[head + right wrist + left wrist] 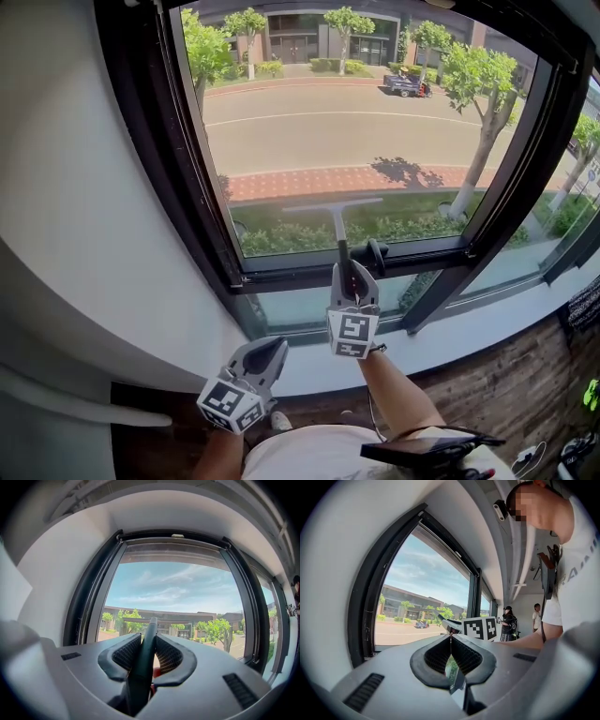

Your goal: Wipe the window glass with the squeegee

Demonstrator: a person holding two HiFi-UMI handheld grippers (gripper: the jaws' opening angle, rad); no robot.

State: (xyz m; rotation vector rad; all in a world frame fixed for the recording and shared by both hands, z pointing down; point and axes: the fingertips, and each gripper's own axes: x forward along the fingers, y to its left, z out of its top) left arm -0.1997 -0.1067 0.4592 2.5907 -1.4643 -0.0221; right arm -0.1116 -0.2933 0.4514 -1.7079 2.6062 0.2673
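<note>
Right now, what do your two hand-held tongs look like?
The left tongs and right tongs are grey plastic shells with black ribbed inner pads, each carrying a white cube of black square markers. The person wears a white short-sleeved shirt.

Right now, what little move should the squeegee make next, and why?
Probably slide the squeegee up the glass. The right gripper has its jaws clamped on the handle, and the blade sits low on the pane, with most of the glass above it.
</note>
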